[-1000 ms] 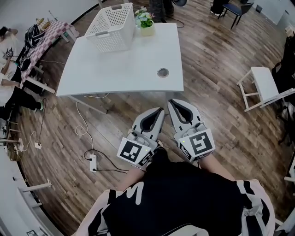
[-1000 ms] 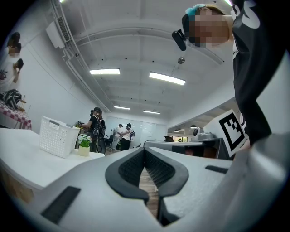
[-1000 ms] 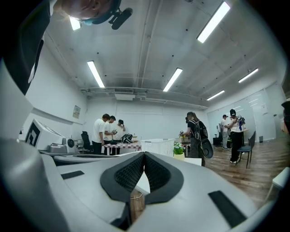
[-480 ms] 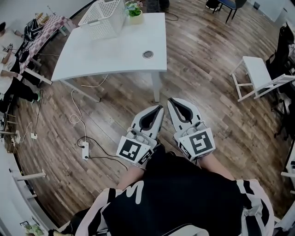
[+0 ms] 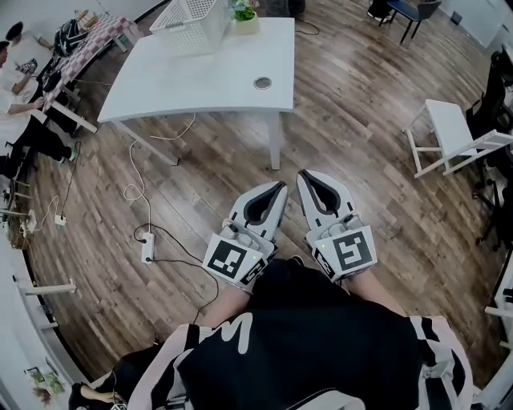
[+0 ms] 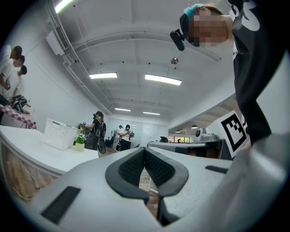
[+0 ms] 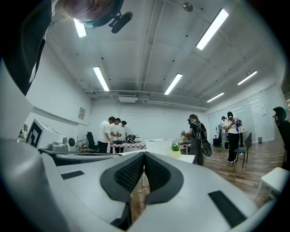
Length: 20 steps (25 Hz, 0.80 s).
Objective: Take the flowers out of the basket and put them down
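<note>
Although both grippers hang low and close to the person's body, the potted flowers (image 5: 244, 16) stand far off at the distant end of the white table (image 5: 200, 76) — green leaves with pale blossoms in a small light pot. They sit on the tabletop just beside the white slotted basket (image 5: 192, 20), on its right in the head view, not inside it. The left gripper view shows the same pair, pot (image 6: 80, 144) next to basket (image 6: 59, 134), small and well away across the room; the right gripper view also catches the flowers (image 7: 175, 147) on the table edge.

A round grommet (image 5: 262, 82) is set into the tabletop nearer the person. Below the table a white cable trails over the wood floor (image 5: 361, 104) to a power strip (image 5: 147, 248).

The left gripper (image 5: 280, 186) points toward the table with its jaws pressed together, the black pads meeting tip to tip and nothing between them. The right gripper (image 5: 306, 174) lies just beside it, jaws likewise closed on nothing — only floor shows through the gap behind the pads. Each carries its marker cube at the rear, against the person's black shirt (image 5: 321, 336).

To the right stands a white stool (image 5: 453, 136), well apart from the table. Several people stand in the background of both gripper views.
</note>
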{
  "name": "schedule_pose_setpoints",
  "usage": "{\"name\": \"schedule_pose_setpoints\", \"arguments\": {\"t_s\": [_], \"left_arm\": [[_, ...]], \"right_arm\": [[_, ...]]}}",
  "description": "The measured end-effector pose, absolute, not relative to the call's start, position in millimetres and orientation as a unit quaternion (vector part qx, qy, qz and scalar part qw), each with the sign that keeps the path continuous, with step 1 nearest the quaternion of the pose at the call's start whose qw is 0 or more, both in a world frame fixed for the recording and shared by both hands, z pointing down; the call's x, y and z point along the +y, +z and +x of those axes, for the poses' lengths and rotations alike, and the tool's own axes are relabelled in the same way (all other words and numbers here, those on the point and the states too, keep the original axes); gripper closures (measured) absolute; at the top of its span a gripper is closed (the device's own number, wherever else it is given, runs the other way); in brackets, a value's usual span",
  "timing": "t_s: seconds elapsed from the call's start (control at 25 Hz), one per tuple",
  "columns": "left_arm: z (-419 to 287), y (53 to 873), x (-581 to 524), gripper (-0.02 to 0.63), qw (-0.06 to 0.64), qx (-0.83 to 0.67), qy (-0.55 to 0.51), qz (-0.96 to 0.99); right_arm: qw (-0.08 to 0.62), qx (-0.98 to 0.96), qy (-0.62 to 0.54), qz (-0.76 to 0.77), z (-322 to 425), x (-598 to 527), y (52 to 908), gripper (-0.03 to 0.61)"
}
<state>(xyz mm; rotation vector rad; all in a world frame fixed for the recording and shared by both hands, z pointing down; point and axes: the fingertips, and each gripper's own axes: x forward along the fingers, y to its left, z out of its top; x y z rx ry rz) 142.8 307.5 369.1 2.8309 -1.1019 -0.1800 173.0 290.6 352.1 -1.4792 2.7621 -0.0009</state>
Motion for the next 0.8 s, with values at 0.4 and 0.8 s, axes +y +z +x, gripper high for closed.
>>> {"name": "schedule_pose_setpoints", "arguments": {"t_s": [0.4, 0.8], "left_arm": [[113, 361, 312, 0.609, 0.047, -0.367, -0.062, 0.927], [92, 361, 319, 0.609, 0.049, -0.372, -0.069, 0.924]], "right_arm": [[0.004, 0.881, 0.003, -0.473, 145, 294, 345, 0.560], [-0.013, 0.888, 0.014, -0.459, 120, 303, 347, 0.561]]}}
